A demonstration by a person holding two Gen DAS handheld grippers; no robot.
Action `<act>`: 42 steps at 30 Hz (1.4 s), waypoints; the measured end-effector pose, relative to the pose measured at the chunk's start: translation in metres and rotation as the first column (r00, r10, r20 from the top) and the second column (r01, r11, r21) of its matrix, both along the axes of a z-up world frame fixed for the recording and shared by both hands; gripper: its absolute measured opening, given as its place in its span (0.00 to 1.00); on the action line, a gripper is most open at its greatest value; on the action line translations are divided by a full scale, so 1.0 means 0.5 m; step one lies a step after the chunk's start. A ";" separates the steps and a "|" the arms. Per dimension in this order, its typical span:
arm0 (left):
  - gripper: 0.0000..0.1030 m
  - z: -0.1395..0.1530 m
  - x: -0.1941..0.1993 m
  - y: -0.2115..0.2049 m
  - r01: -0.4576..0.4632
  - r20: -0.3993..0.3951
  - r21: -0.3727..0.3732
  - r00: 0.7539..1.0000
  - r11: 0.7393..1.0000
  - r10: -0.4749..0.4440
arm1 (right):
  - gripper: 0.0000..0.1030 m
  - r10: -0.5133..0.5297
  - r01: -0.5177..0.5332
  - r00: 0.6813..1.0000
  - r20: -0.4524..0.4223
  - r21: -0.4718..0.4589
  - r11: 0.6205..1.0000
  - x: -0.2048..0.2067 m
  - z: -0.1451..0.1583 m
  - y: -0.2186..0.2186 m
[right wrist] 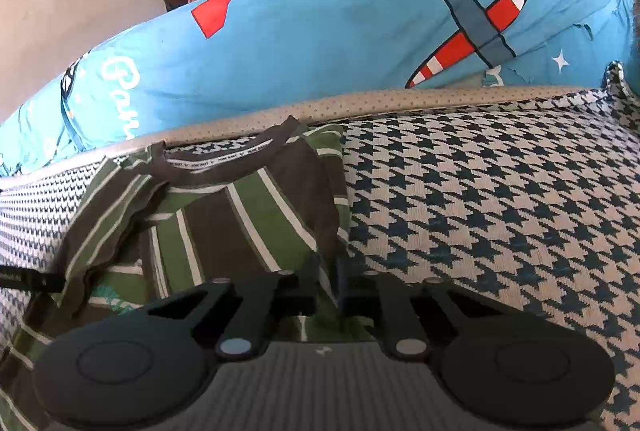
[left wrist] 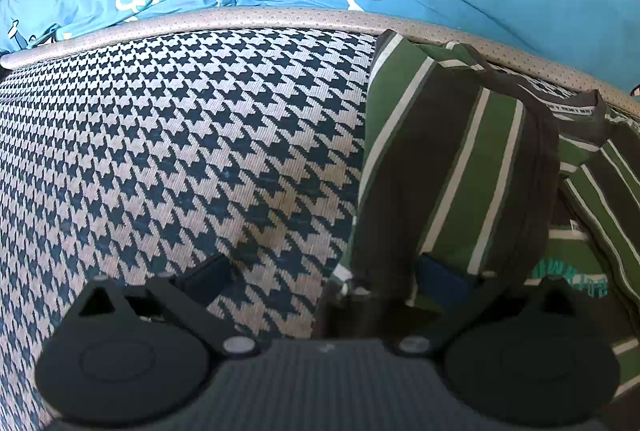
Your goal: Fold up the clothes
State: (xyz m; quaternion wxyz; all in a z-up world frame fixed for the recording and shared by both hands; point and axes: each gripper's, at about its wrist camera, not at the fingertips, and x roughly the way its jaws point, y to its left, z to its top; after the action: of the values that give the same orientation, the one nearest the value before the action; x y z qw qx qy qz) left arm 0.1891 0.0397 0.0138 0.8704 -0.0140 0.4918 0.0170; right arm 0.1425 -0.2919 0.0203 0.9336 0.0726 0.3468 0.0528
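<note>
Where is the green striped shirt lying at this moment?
The green striped shirt lies on the houndstooth cover, right side in the left wrist view, left side in the right wrist view, collar toward the blue bedding.

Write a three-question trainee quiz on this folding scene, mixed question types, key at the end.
1. True or false: the left tongs stand wide open, one finger over bare houndstooth cover.
2. Multiple choice: the right tongs are A) open above the blue bedding, B) shut on the striped shirt, C) resting on the cover away from the shirt.
3. Fill in: the bedding behind the cover shows a red-and-white striped ____.

Key: 1 true; 2 B; 3 aeroplane.
</note>
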 end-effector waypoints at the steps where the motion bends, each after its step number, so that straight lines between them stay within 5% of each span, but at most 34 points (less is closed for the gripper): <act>1: 1.00 0.001 0.000 0.000 -0.001 -0.002 -0.001 1.000 1.000 0.001 | 0.10 -0.004 0.004 1.000 -0.001 0.007 1.000 0.000 0.002 0.001; 11: 1.00 0.008 0.002 0.010 -0.009 -0.025 -0.026 1.000 1.000 0.008 | 0.09 0.085 -0.094 0.993 0.082 0.117 0.989 -0.005 0.061 0.063; 25: 1.00 0.039 -0.002 0.094 -0.115 -0.030 -0.095 0.993 0.989 0.113 | 0.09 0.251 -0.284 0.949 0.192 0.170 0.944 0.017 0.105 0.272; 34: 1.00 0.061 0.007 0.156 -0.219 -0.009 -0.095 0.976 0.971 0.219 | 0.09 0.410 -0.433 0.894 0.180 0.119 0.893 0.041 0.032 0.456; 42: 1.00 0.056 0.019 0.158 -0.236 -0.011 -0.082 0.972 0.968 0.236 | 0.13 0.420 -0.427 0.904 0.077 0.151 0.891 0.071 -0.030 0.461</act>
State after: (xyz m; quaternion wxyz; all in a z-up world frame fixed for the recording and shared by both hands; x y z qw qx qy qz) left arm 0.1985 0.1189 0.0420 0.8605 -0.1082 0.4876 0.0999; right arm 0.1778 -0.0615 0.0053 0.8976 0.0708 0.3288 0.2850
